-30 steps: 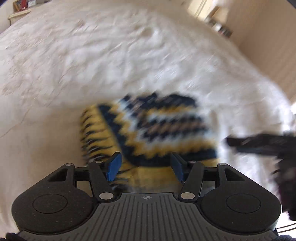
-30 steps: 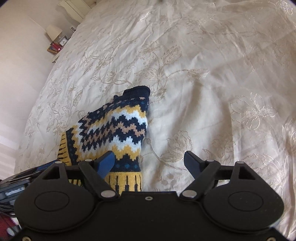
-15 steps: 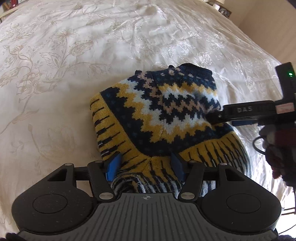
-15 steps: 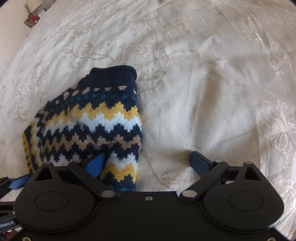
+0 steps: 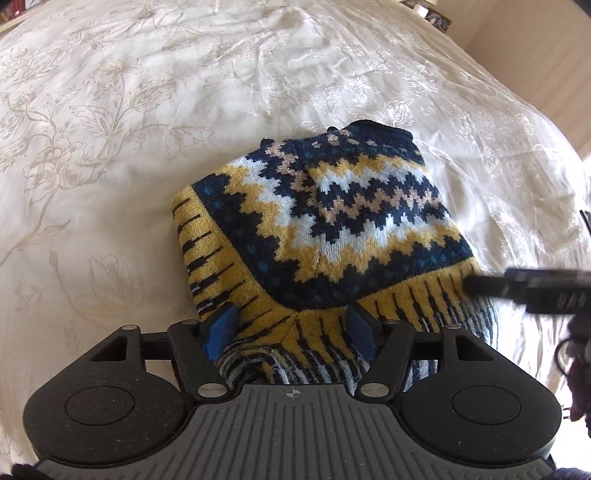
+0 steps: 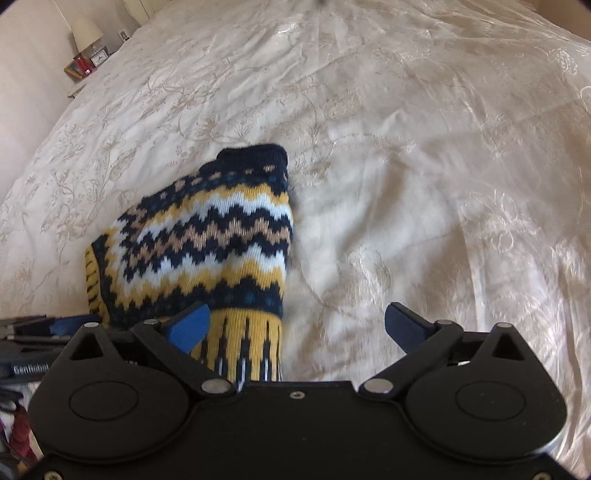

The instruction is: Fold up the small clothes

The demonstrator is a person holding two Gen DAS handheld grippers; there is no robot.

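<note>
right tool (image 6: 297, 328) swung right, wide open; left tool (image 5: 291, 328) opening over sweater (image 5: 325, 225) on cream bedspread (image 5: 147, 110)

Cream floral-embroidered bedspread (image 5: 155, 110); lamp (image 6: 86, 33), small clock (image 6: 98, 57) on bedside table, far left.

— Item count, garments: how many do we register?

— We register one knitted sweater (image 5: 325, 221), folded, on one embroidered bedspread (image 5: 147, 110).

— Handling tools?

— We count two grippers: the left gripper (image 5: 291, 326) and the right gripper (image 6: 297, 326). Each carries two blue pads (image 6: 188, 325), four in total.

— Far left of the right wrist view?

— We count one lamp (image 6: 86, 31), one small clock (image 6: 99, 56) and one bedside table (image 6: 75, 90).
</note>
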